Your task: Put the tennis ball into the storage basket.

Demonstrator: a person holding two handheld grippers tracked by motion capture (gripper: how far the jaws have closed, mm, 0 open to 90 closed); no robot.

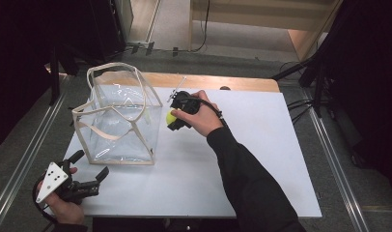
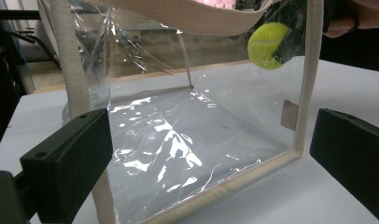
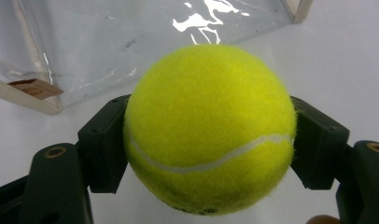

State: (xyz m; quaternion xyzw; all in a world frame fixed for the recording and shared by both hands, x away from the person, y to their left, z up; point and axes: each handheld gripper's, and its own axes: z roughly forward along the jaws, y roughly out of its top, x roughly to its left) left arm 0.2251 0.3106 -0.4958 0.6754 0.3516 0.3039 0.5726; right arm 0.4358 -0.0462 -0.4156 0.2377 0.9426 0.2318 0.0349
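The left gripper [image 1: 90, 166] sits at the near left corner of the white table [image 1: 261, 164], with its two flat black jaws spread wide and nothing between them; just ahead of these jaws stands the clear bag [image 1: 118, 118], a soft box of shiny, wrinkled plastic film with cream fabric strips along every edge and two woven handles of the same cloth on top; in the left gripper view its bottom corner lies between the open jaws but farther out, not touching them. To the right of the bag, the right gripper [image 1: 171, 117] is clenched on the tennis ball [image 1: 170, 117]; the ball is round, fuzzy, bright yellow-green with a curved white seam; one black pad [image 3: 108, 149] presses on each side of it, and it is held above the smooth table, just beside the bag's right wall, outside it.
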